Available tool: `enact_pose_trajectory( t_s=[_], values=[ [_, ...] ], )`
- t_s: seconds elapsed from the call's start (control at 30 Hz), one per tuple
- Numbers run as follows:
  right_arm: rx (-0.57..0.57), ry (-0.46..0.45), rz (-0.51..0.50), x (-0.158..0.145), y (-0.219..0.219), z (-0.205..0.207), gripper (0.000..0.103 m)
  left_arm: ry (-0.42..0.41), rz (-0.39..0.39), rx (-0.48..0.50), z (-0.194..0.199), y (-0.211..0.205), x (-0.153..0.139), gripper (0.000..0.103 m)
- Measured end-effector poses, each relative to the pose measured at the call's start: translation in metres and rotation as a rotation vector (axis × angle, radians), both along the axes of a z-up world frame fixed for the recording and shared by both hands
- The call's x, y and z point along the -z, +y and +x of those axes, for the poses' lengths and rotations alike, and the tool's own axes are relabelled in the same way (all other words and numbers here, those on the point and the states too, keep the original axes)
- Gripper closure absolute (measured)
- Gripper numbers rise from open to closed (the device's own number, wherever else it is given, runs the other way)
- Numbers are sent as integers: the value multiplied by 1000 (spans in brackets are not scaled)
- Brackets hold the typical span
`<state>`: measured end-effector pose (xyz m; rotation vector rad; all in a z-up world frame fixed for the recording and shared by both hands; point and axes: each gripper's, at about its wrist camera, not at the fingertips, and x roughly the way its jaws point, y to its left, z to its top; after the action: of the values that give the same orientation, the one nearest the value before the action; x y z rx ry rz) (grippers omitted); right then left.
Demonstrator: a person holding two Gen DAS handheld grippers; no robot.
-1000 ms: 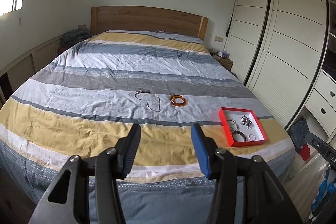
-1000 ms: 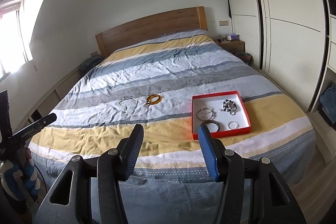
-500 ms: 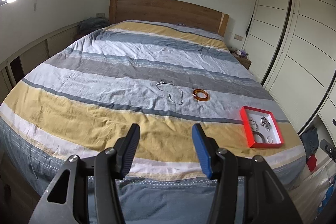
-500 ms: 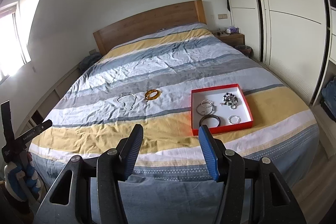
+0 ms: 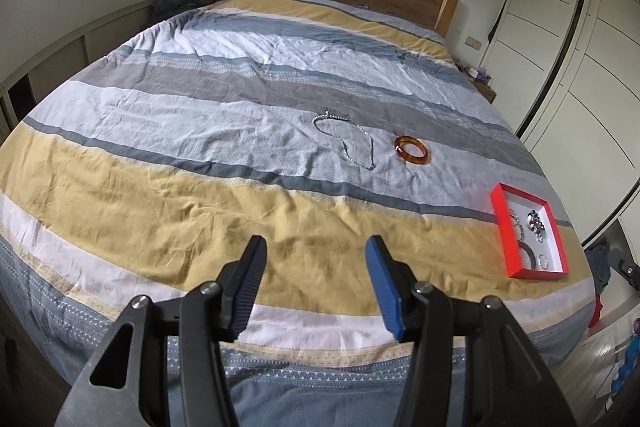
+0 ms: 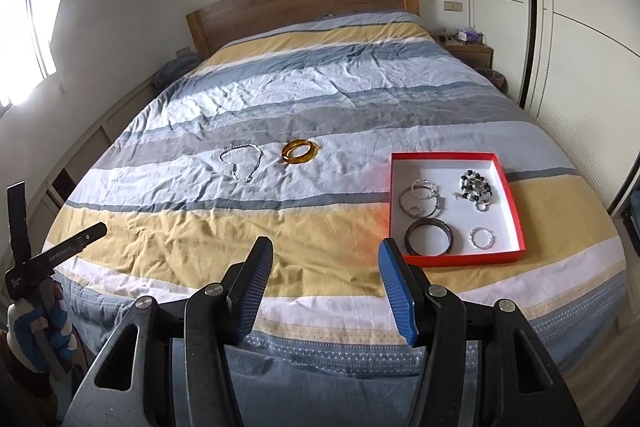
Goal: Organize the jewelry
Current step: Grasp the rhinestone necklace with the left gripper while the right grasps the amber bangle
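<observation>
- In the right wrist view, a gloved hand (image 6: pixel 38 323) at the lower left edge held the left gripper's handle.
- The left gripper (image 5: pixel 316 247) stood at the bottom centre of its own view, fingers released with nothing between them, above the yellow stripe of the striped duvet (image 5: pixel 160 203).
- A silver chain necklace (image 5: pixel 348 139) lay loose on the pale stripe at mid-frame, and an amber bangle (image 5: pixel 412 149) sat just to its right, apart from it.
- A red-rimmed tray (image 5: pixel 504 235) rested near the right edge of that view, on the yellow stripe.
- The right gripper (image 6: pixel 325 251) filled the bottom centre of its view, fingers likewise released and empty.
- There the tray (image 6: pixel 516 211) lay at centre right, holding thin silver hoops (image 6: pixel 420 201), a beaded cluster (image 6: pixel 476 189), a dark bangle (image 6: pixel 430 237) and a small silver ring (image 6: pixel 481 237).
- A white wardrobe (image 6: pixel 580 27) filled the far right.
</observation>
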<state>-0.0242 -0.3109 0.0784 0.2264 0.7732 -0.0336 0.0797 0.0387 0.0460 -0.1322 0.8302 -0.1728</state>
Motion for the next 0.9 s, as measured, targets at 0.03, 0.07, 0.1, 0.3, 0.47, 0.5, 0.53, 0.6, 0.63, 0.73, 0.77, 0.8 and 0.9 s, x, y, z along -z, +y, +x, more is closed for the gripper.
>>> enact_pose_trajectory(
  t_s=[0.03,0.07,0.1,0.3,0.47,0.5,0.53,0.6,0.63,0.73,0.77,0.8,0.9],
  values=[
    [-11,12,-1,4,1,11,49,13,0,5,9,-2,6,54],
    [-20,24,-4,9,3,21,49,25,-2,8,17,-4,11,54],
    [-33,39,-8,14,5,33,49,39,-7,12,27,-6,18,54],
    [-102,112,-18,46,16,108,49,92,-39,47,88,-27,46,54],
    [-147,153,-16,73,21,173,49,127,-49,87,146,-49,70,53],
    [-154,160,-15,80,21,188,49,132,-50,95,157,-54,75,53],
    [-159,164,-13,84,20,199,49,136,-46,103,169,-60,80,52],
    [-169,172,-10,95,19,224,49,140,-39,112,187,-69,87,47],
    [-173,173,-9,99,20,235,49,142,-36,119,197,-75,92,44],
    [-186,181,-10,113,19,268,49,151,-30,144,221,-89,103,44],
    [-189,181,-13,117,19,277,49,154,-29,151,227,-92,106,43],
    [-192,183,-14,121,20,286,49,158,-24,159,234,-97,109,43],
    [-193,186,-1,132,19,312,49,175,-11,171,249,-108,121,43]
  ],
)
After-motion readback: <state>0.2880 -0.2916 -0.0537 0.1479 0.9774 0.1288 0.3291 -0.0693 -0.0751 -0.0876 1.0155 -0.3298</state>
